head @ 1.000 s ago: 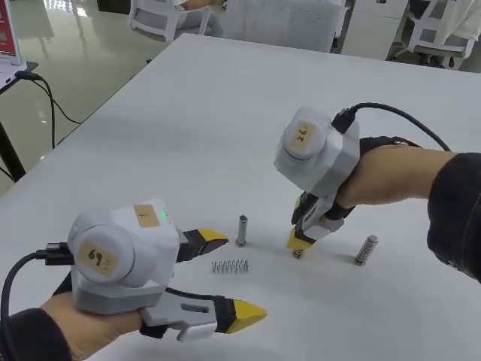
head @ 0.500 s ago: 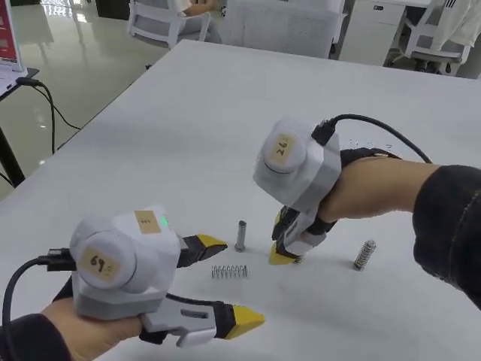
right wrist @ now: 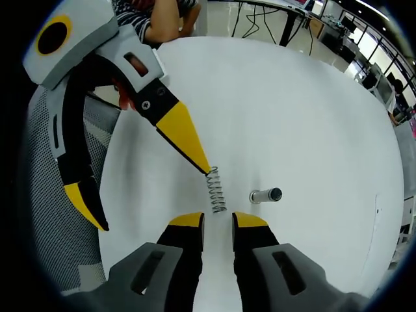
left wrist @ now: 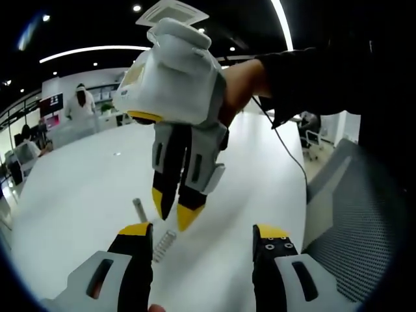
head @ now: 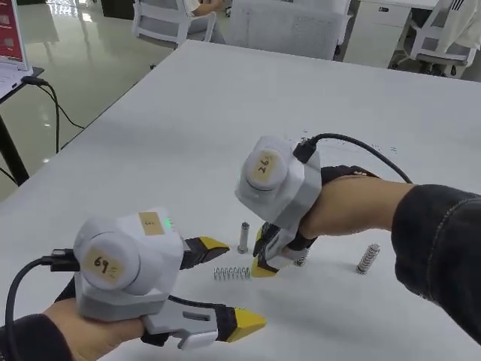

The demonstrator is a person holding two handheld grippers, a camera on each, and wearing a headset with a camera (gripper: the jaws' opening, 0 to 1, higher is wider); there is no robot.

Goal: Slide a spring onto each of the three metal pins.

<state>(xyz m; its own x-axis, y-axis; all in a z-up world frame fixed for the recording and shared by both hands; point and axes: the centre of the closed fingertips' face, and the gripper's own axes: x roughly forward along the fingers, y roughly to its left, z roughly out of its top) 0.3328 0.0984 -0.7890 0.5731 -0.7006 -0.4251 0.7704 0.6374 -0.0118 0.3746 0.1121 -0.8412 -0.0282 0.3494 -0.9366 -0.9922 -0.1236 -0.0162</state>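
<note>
A loose spring (head: 231, 273) (right wrist: 216, 190) (left wrist: 164, 244) lies flat on the white table (head: 188, 113). Just behind it stands a bare metal pin (head: 243, 236) (right wrist: 265, 195) (left wrist: 139, 209). My right gripper (head: 263, 268) (right wrist: 219, 221) (left wrist: 174, 211) points down at the spring's right end, its jaws a narrow gap apart with nothing between them. Another pin (head: 301, 261) peeks out behind it. At the far right a pin wears a spring (head: 367, 258). My left gripper (head: 233, 283) (left wrist: 203, 231) (right wrist: 153, 199) hovers wide open and empty in front of the loose spring.
Office chairs (head: 278, 22) stand beyond the table's far edge. A black cable (head: 52, 105) hangs off a stand at the left, over the floor. The right gripper's cable (head: 353, 143) arcs over the hand.
My right gripper has moved left, away from the middle pin and down to the loose spring. The left gripper has hardly moved and stays open.
</note>
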